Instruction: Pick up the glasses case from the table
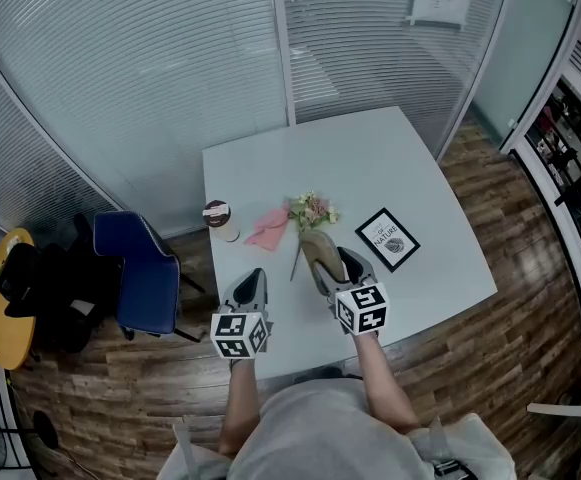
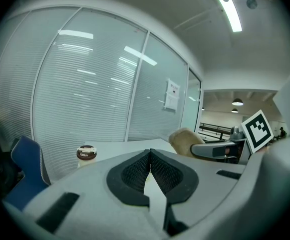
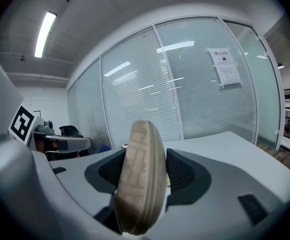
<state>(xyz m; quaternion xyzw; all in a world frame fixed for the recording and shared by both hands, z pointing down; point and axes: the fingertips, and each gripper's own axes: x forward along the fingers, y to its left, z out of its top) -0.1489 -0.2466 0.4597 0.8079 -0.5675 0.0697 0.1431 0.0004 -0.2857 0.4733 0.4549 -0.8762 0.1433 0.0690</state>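
From the head view, a white table stands against a slatted glass wall; on it are a cup with a brown lid, a pink cloth, a small bunch of flowers and a framed card. The right gripper is over the near part of the table with the beige glasses case clamped in it, just in front of the flowers; whether the case clears the tabletop this view does not settle. The left gripper is beside it at the table's near edge, holding nothing; a blue chair stands off to the left.

In the left gripper view the two dark pads meet tip to tip with nothing between them; the cup sits ahead on the left, and the case shows on the right in the other gripper.

In the right gripper view the case fills the middle, standing on its edge and leaning slightly left; both pads press its flat sides, so the jaws are wide but gripping. A paper notice hangs on the glass beyond.
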